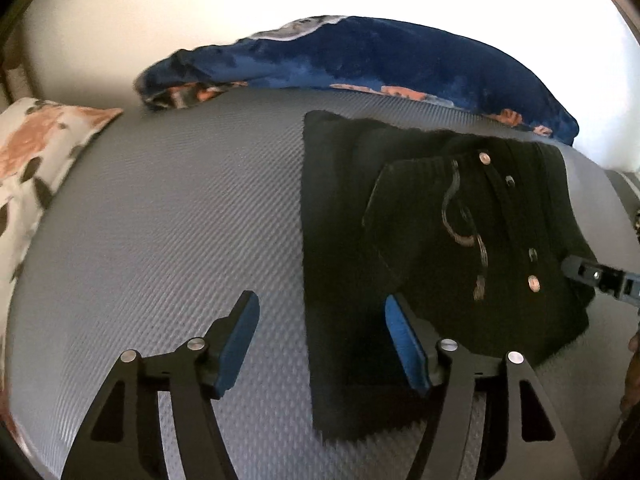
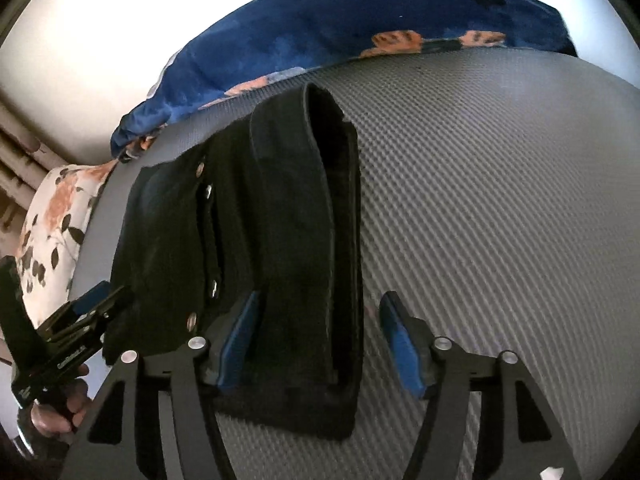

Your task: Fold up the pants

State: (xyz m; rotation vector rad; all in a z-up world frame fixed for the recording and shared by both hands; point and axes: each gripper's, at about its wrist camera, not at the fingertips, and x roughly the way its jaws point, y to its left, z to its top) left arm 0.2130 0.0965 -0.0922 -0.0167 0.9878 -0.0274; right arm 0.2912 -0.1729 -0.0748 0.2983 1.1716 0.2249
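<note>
Pillow (image 1: 36, 152), floral, at far left of the bed (image 1: 180, 208), a grey textured surface. Left tongs (image 1: 320, 336): spread wide, empty, straddling the left edge of the black pants (image 1: 440, 240). Pants: folded, lying flat on the bed, snaps and drawstring uppermost. Right tongs (image 2: 316, 340): spread wide, empty, straddling the pants' right edge. Blue floral blanket (image 2: 340, 28) behind.

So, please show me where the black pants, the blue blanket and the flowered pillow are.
black pants (image 1: 460, 216): left wrist view, on the top folded layer near the drawstring.
blue blanket (image 2: 320, 36): right wrist view, on its plain blue middle.
flowered pillow (image 1: 36, 152): left wrist view, on its orange flower.
</note>
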